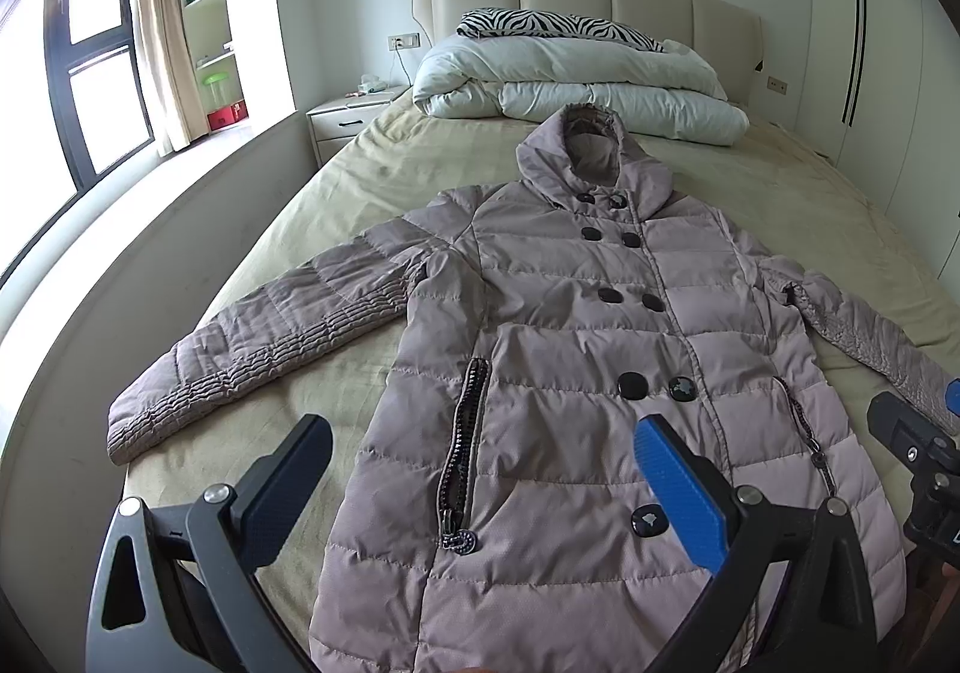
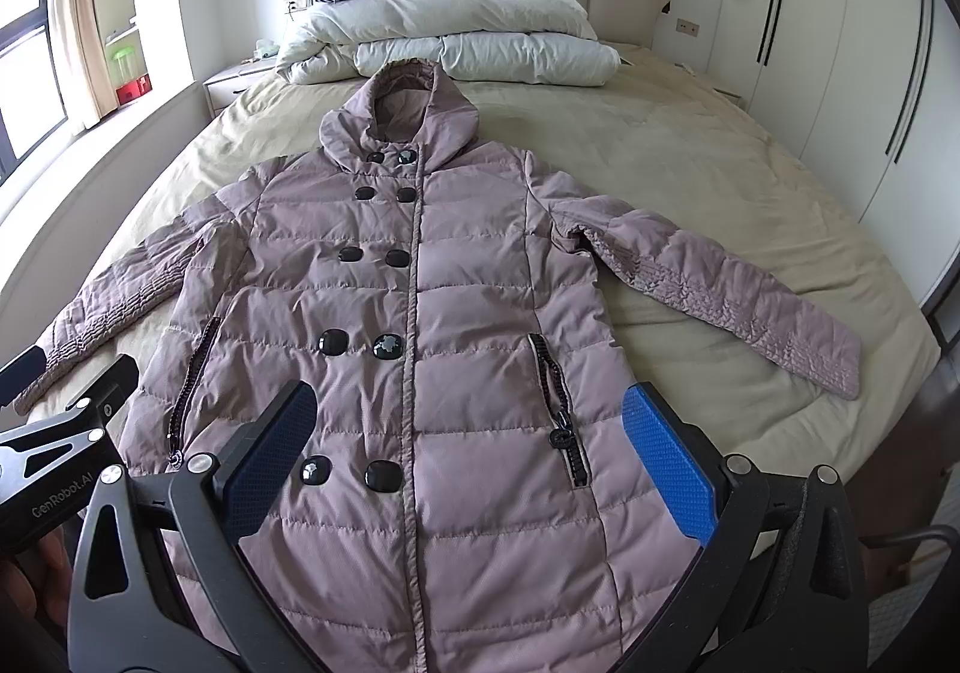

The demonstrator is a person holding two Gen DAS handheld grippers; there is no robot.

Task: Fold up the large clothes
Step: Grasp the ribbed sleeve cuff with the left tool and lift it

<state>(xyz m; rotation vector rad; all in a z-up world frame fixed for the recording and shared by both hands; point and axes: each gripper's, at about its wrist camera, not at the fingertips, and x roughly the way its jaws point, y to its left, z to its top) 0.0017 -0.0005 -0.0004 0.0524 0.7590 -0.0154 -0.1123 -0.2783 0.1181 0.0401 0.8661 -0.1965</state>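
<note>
Both tongs hover above the hem end of the coat, jaws spread wide, nothing between the pads. Left gripper (image 1: 483, 469) sits over the lower front panel, on the side of the left-hand zip pocket (image 1: 462, 457). Right gripper (image 2: 468, 433) hangs over the lower buttons (image 2: 351, 472), its blue pad near the other zip pocket (image 2: 561, 409). Neither touches cloth as far as can be judged.

Padded coat (image 2: 420, 283): mauve, quilted, hooded, double row of dark buttons. Lies face up and buttoned on the bed (image 2: 690, 175), hood (image 2: 402, 115) pointing at the headboard, both sleeves spread out to the sides and angled toward the foot. Laid flat and symmetrical, likely so each sleeve can be folded in over the body first.

White duvet (image 1: 576, 79) is bundled at the head end with a zebra-print pillow (image 1: 552, 25) on top, probably pushed back to free the sheet for folding.

Judgement: folding not yet begun; sleeve cuffs lie well apart from either gripper, so a reach outward comes next.
</note>
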